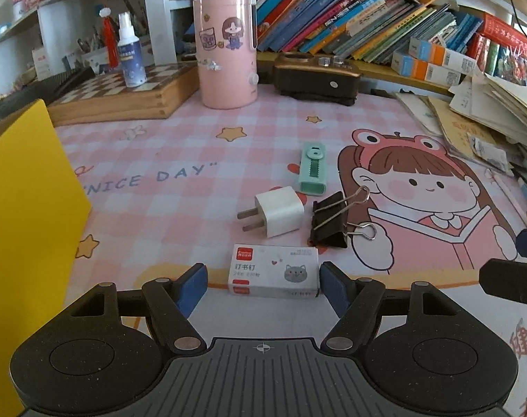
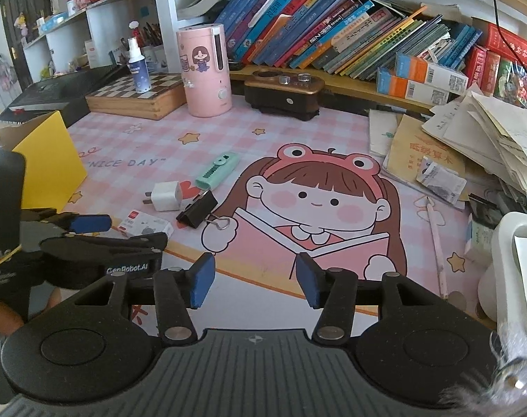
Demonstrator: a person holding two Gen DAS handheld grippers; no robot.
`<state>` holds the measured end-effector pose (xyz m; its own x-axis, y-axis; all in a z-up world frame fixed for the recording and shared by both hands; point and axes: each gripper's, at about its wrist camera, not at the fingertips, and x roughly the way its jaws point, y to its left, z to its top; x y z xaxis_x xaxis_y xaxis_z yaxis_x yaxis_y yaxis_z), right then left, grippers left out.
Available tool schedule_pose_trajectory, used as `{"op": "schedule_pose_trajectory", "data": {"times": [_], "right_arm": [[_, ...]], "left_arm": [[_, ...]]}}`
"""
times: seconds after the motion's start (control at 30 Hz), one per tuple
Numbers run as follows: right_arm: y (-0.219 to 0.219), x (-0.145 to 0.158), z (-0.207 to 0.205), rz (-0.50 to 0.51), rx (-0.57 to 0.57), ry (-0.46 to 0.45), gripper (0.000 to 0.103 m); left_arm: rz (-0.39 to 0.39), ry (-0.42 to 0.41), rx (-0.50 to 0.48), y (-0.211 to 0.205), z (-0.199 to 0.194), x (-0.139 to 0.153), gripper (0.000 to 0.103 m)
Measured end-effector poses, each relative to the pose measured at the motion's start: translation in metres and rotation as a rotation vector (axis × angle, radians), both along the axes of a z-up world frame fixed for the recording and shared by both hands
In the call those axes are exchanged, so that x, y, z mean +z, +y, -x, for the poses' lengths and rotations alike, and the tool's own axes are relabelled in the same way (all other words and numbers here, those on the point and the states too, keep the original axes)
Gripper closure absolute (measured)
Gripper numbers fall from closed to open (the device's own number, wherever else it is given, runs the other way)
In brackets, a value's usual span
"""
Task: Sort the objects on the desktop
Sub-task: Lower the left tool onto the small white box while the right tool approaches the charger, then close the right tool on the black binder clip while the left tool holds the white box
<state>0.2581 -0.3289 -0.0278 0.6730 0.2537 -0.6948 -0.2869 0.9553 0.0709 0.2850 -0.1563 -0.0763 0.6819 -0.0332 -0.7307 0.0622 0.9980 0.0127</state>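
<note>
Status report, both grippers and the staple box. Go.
Left gripper open, straddling the staple box, pads not pressing. Right gripper open, empty, over the desk mat. Charger plug and binder clip just beyond the box.

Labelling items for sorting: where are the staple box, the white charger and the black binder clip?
staple box [image 1: 273, 271]: left wrist view, top face.
white charger [image 1: 280, 211]: left wrist view, white body.
black binder clip [image 1: 329, 220]: left wrist view, black body.

Both views evenly bright, cool-tinted daylight; shadows faint. Strong fisheye bending toward 3 and 9 o'clock edges; dark corners. Focus sharp centrally.
</note>
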Motion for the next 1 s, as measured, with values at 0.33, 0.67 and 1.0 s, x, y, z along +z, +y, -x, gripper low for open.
{"op": "schedule_pose_trajectory", "data": {"times": [0.33,0.67,1.0], "right_arm": [[0.005,-0.004,-0.012,-0.008,0.025,-0.001,0.051],[0.021,-0.023,-0.05,-0.001,0.199,-0.01,0.04],[0.043,-0.042,-0.086,0.087,0.449,-0.07,0.041]], "left_arm": [[0.04,0.013,0.036,0.01,0.005,0.008,0.05],[0.065,0.017,0.117,0.032,0.037,0.029,0.05],[0.047,-0.008,0.151,0.037,0.055,0.044,0.05]]}}
